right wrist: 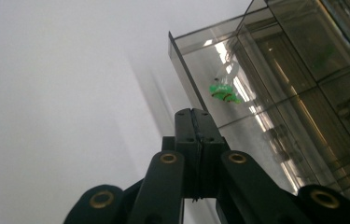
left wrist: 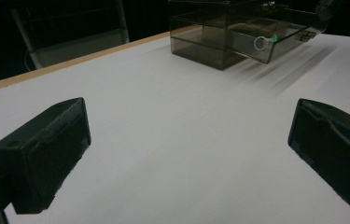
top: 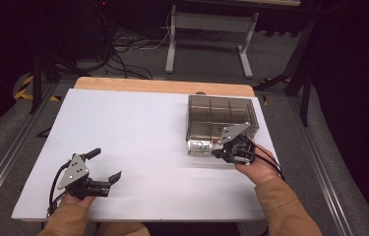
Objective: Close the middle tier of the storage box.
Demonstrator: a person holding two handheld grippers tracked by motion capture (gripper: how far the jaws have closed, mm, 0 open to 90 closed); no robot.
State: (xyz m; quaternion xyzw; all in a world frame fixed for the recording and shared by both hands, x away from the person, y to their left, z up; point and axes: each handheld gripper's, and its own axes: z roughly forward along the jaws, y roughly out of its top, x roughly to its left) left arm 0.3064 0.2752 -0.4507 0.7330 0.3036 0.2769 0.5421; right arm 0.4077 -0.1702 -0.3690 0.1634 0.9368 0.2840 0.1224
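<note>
Drawer box (top: 221,118): smoky clear plastic, at the far right part of the counter (top: 138,147) — its lowest drawer (top: 202,146) is pulled out toward the person.
Green charm (right wrist: 222,91): inside that drawer, near its front wall.
Right hand-held gripper (top: 220,153): clenched, nothing between the jaws, tips at the drawer's front edge.
Left hand-held gripper (top: 104,164): released — jaws wide apart, over bare counter, well left of the box.
</note>
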